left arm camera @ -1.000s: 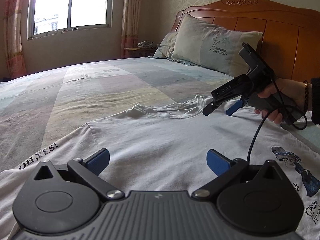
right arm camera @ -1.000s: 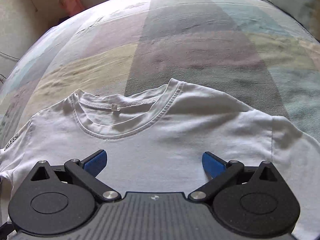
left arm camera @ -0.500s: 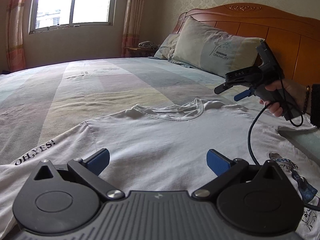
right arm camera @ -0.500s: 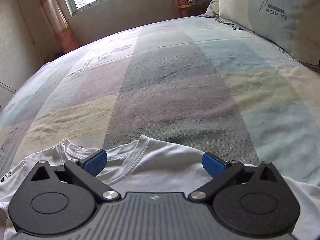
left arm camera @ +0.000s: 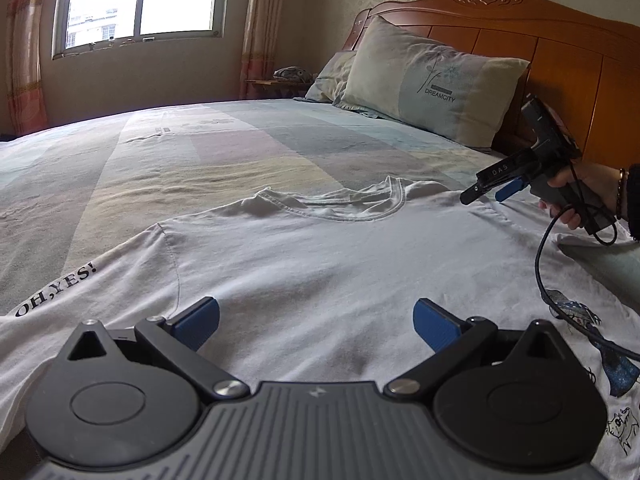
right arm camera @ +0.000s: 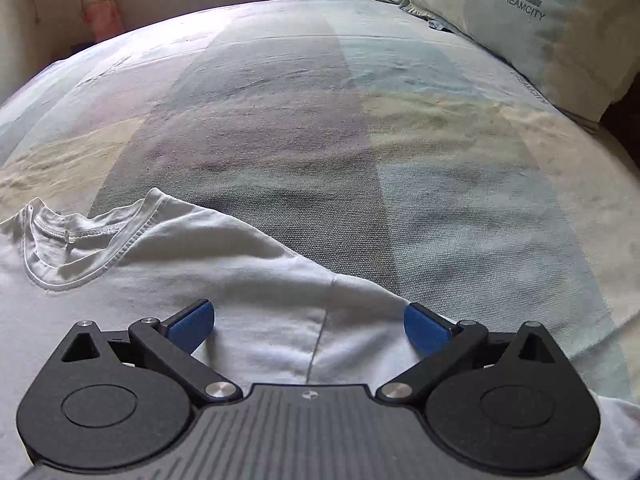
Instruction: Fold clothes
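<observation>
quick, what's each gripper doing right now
Left gripper: open, holding nothing, over the white t-shirt.
Right gripper: open, holding nothing, over the t-shirt's shoulder seam.

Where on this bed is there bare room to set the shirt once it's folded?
The striped bedsheet lies bare between the white T-shirt's collar, the window side and the pale DREAMCITY pillow. The near part is crowded: the shirt lies spread under both tools.
</observation>
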The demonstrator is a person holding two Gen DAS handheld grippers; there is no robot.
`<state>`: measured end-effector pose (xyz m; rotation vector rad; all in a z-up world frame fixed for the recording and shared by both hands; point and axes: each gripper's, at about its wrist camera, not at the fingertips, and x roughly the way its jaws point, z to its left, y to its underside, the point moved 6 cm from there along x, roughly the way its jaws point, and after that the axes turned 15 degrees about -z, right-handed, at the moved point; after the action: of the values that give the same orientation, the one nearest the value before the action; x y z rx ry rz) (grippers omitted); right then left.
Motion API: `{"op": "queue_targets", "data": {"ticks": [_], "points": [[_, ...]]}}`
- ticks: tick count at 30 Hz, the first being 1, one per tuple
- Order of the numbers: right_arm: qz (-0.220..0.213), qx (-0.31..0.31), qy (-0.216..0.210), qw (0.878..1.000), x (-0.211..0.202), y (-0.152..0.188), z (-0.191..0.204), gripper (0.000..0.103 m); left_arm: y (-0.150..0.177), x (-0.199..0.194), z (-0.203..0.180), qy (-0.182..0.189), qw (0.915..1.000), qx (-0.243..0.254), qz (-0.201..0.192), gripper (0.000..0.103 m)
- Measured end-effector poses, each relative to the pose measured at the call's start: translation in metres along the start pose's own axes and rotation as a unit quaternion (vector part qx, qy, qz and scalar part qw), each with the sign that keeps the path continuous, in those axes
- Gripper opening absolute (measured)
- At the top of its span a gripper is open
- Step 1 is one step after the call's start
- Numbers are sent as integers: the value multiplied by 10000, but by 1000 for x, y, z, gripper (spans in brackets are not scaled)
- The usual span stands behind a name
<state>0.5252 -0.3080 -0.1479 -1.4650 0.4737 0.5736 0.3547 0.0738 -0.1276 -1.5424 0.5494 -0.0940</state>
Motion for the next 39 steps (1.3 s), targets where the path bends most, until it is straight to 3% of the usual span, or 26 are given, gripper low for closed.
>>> {"op": "queue_targets", "data": {"ticks": [4, 7, 11, 14, 19, 22, 24, 27, 30, 31, 33, 38, 39], "points": [[-220, 325, -286, 9988, -61, 13, -15, 103, -4, -6, -12, 205, 9997, 39, -126, 102], [-49, 854, -673, 9941, -85, 51, -26, 103, 0, -3, -24, 311, 9994, 102, -57, 102], [-463, 771, -559, 9944, -115, 96, -39, 103, 7, -1, -42, 436, 9979, 476, 44, 102], [-621, 993, -364, 9925, -134, 99, -48, 103, 7, -3, -49, 561, 9968, 568, -16, 102], [-1000, 1050, -747, 9866, -134, 79, -37, 103, 10, -2, -55, 664, 9961, 575, 15, 102], [-618, 866, -844, 9907, -118, 95, -23, 103, 14, 1, -54, 626, 9961, 605, 124, 102], [-723, 593, -824, 9922, -124, 105, -20, 103, 16, 3, -52, 579, 9964, 600, 178, 102], [-693, 907, -951, 9889, -139, 98, -32, 103, 14, 1, -49, 601, 9969, 500, 116, 102], [-997, 1183, 216, 9877, -145, 75, -81, 103, 14, 1, -47, 572, 9973, 459, 99, 102], [-906, 1302, 753, 9845, -140, 73, -102, 103, 15, 1, -47, 544, 9973, 478, 109, 102], [-714, 1526, 1818, 9688, -133, 69, -144, 103, 16, 2, -46, 488, 9974, 517, 129, 102], [-352, 1230, 2561, 9581, -91, 80, -186, 103, 20, 7, -46, 462, 9971, 566, 222, 102], [-405, 1255, 2531, 9584, -87, 77, -191, 103, 21, 8, -46, 457, 9971, 556, 252, 102]]}}
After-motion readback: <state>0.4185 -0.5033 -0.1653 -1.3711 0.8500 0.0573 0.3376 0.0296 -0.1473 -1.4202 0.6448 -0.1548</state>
